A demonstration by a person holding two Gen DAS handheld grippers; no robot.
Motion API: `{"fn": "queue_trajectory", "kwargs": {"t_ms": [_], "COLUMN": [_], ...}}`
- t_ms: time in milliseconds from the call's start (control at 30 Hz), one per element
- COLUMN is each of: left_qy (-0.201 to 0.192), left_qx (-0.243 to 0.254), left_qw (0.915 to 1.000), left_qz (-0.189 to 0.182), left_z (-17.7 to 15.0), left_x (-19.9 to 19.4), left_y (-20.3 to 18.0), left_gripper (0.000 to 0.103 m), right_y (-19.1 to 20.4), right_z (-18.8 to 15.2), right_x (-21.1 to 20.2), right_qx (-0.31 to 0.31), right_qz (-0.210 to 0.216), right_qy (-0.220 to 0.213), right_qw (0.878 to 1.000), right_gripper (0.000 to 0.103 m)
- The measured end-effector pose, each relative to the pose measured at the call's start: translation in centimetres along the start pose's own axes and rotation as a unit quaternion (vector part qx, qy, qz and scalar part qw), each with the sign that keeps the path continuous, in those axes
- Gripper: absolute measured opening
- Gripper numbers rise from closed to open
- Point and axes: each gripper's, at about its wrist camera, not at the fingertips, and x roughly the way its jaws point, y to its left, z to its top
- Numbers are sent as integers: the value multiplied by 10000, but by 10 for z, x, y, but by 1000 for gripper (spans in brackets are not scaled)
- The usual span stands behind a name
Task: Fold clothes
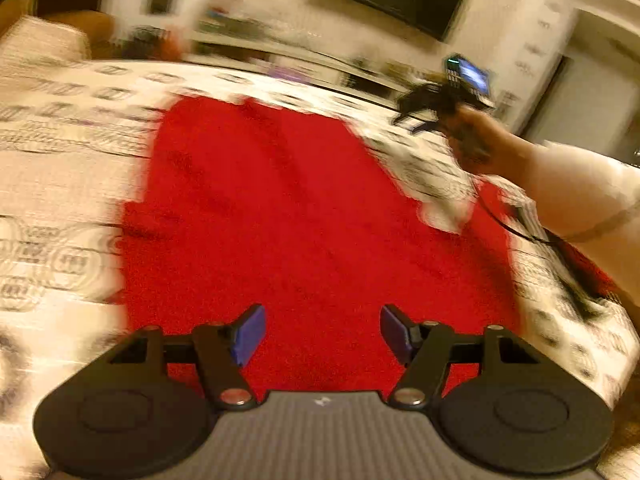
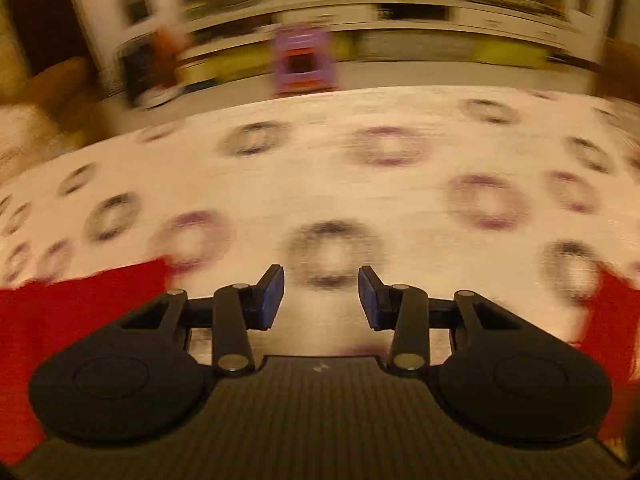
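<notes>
Both hand-held grippers, left (image 1: 322,334) and right (image 2: 321,297), tilt downward, jaws apart and empty, over red garment (image 1: 304,208).

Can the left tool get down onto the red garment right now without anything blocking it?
Probably yes. The left tool is open and empty, with the red garment spread on the patterned cover directly ahead. The right hand is off to the side.

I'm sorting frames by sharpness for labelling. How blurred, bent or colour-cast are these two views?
Left wrist view: motion smear over the red garment edges and patterned bedcover; the left tool stays sharp. Right wrist view: heavier sideways streaking on the shelves; the right tool is crisp. Both: warm yellow cast, fisheye bending of straight lines.
</notes>
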Motion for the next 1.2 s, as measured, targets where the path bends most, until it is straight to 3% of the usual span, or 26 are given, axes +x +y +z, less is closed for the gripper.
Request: {"fn": "queue_trajectory", "kwargs": {"t_ms": [67, 133, 233, 300, 367, 467, 600, 633, 700, 800, 1200], "left_qy": [-98, -134, -106, -130, -144, -137, 82, 158, 286, 390, 384], "left_qx": [-190, -437, -543, -433, -306, -33, 199, 219, 202, 172, 282], "left_qw": [9986, 9969, 9967, 9979, 9994, 9980, 9938, 9930, 9925, 9927, 9929], "left_qz": [477, 635, 590, 457, 56, -614, -1095, -1150, -1174, -1128, -1089], "left_z": [3, 4, 1, -3, -6, -10, -15, -17, -20, -24, -24], "left_x": [-9, -14, -18, -21, -22, -16, 4, 10, 19, 27, 35], "left_y": [22, 40, 53, 50, 43, 21, -1, -4, -5, -5, -13], "left_gripper": [71, 71, 71, 71, 71, 72, 74, 74, 74, 74, 75], "right_y": [50, 98, 136, 123, 90, 63, 55, 55, 57, 61, 38], "right_z": [-8, -15, -17, -3, 8, 18, 15, 14, 17, 20, 36], "right_x": [-3, 0, 18, 34, 44, 53, 65, 67, 67, 64, 82], "right_qx": [-297, -729, -1491, -1428, -801, -219, -312, -354, -466, -681, -740], "right_qz": [371, 160, -1048, -1303, -959, -430, -211, -151, -57, 55, -1232], "right_qy": [-46, -35, -278, -208, 63, 180, 298, 269, 296, 359, -235], "right_qw": [9989, 9972, 9829, 9809, 9921, 9987, 9988, 9989, 9985, 9970, 9893], "right_gripper": [47, 47, 48, 48, 48, 48, 45, 38, 10, 6, 4]}}
